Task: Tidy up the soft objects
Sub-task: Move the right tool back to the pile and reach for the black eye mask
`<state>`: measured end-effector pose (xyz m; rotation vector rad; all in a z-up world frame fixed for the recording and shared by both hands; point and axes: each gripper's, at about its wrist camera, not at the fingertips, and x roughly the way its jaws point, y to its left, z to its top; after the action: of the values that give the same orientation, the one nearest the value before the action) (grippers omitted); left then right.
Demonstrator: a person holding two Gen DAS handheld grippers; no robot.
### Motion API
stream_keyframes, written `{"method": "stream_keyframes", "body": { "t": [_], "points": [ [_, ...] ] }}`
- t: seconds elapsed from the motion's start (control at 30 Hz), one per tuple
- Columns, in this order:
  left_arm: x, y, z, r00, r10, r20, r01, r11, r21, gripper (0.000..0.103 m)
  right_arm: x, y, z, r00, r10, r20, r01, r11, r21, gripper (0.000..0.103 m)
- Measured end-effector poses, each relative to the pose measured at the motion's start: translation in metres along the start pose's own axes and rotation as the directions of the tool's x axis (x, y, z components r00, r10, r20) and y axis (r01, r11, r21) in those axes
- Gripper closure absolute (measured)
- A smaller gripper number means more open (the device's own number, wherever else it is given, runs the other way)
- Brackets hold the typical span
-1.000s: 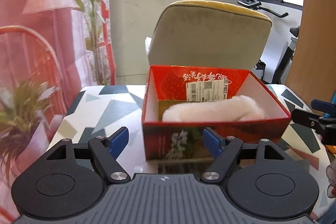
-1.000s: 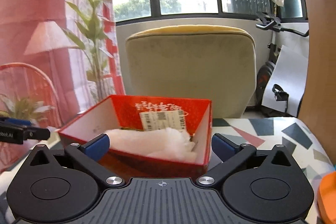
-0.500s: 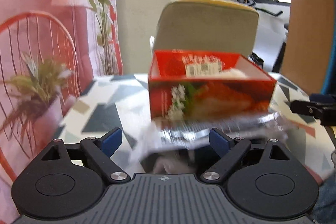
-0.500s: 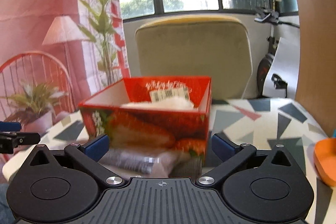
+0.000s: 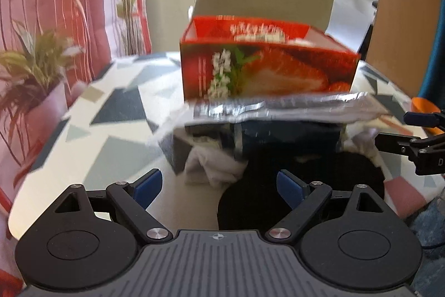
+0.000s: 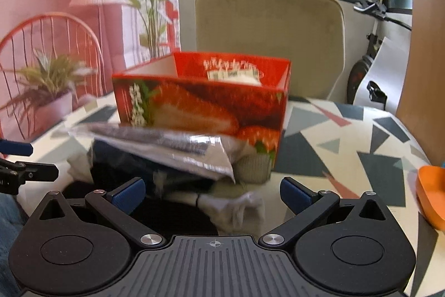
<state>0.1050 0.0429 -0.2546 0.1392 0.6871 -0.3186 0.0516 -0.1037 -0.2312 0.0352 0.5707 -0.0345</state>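
Left wrist view looks along the left gripper (image 5: 219,184), whose two blue-tipped fingers stand wide apart with nothing pressed between them; their jaws have just been opening. Ahead of those tips, on a round table (image 5: 116,113) with a grey and pink triangle pattern, lies a heap of soft things: a crumpled white cloth (image 5: 211,166) just beyond the gap between the fingers, a black garment (image 5: 303,183) spreading to the right of it and reaching in between the tips, and a silvery plastic bag (image 5: 278,107) lying over the top of the heap. Behind the heap stands a red strawberry-printed box (image 5: 267,71), open at the top, with something white showing inside, too blurred to name. At the right edge the other tool's black arm reaches toward the pile.

From the right wrist view, the right gripper (image 6: 212,192) also stands wide open and holds nothing. The white cloth lies directly between and just ahead of its fingertips, the dark clothes to the left, the bag above them against the box. An olive armchair (image 6: 269,41) stands beyond the table, and an orange object (image 6: 431,194) sits at the right edge
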Motion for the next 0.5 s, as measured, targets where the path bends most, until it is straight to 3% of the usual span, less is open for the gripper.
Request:
{"method": "stream_keyframes", "body": {
  "t": [0.5],
  "points": [
    [0.023, 0.002, -0.008, 0.99, -0.002, -0.14, 0.001, 1.0, -0.008, 0.012, 0.033, 0.017, -0.028, 0.981, -0.007, -0.193, -0.017, 0.993, -0.118, 0.0]
  ]
}}
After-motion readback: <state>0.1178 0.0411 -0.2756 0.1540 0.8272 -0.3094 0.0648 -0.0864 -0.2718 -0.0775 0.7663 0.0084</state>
